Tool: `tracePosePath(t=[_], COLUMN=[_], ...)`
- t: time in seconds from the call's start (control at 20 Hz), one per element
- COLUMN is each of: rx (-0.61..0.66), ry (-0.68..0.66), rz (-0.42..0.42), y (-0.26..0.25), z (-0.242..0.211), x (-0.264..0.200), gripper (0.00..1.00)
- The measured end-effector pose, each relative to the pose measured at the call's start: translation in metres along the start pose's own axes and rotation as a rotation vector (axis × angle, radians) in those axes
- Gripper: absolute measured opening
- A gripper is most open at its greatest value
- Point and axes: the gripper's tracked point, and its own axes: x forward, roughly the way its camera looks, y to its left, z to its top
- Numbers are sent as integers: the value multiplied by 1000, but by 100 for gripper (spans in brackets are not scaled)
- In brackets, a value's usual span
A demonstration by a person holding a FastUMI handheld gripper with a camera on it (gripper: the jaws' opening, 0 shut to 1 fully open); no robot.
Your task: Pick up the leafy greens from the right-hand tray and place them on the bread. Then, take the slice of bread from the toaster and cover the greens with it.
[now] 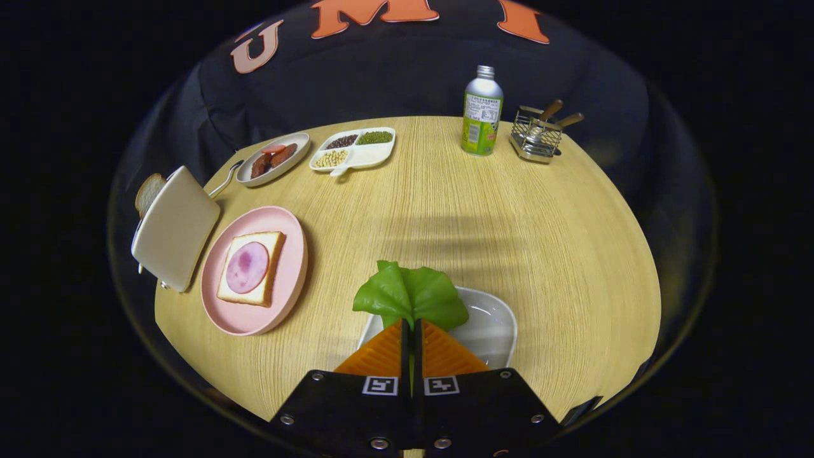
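Observation:
My gripper [411, 324] is shut on the leafy greens [410, 294], whose leaves fan out just beyond the fingertips, above the white right-hand tray [493, 327]. To the left lies a pink plate [289, 280] carrying a slice of bread [273, 245] topped with a round of ham [247, 267]. Left of the plate stands the toaster [175, 226], with a second slice of bread [147, 191] sticking out of its far side.
At the table's back are an oval dish of sausages [273, 159], a divided white dish of beans [353, 149], a green-labelled bottle [481, 114] and a wire holder with wooden-handled utensils [537, 133]. The wooden table [477, 222] is round.

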Motion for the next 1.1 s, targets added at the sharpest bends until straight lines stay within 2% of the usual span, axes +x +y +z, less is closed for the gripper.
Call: tracePosePath(t=[0.2,0.55,1.1], rx=[-36,-124,-218], ry=[-53,-111,-102], rz=[24,114,197], y=[25,95,171], z=[23,60,72], x=[-16,-21,0], gripper=[1,1,1])
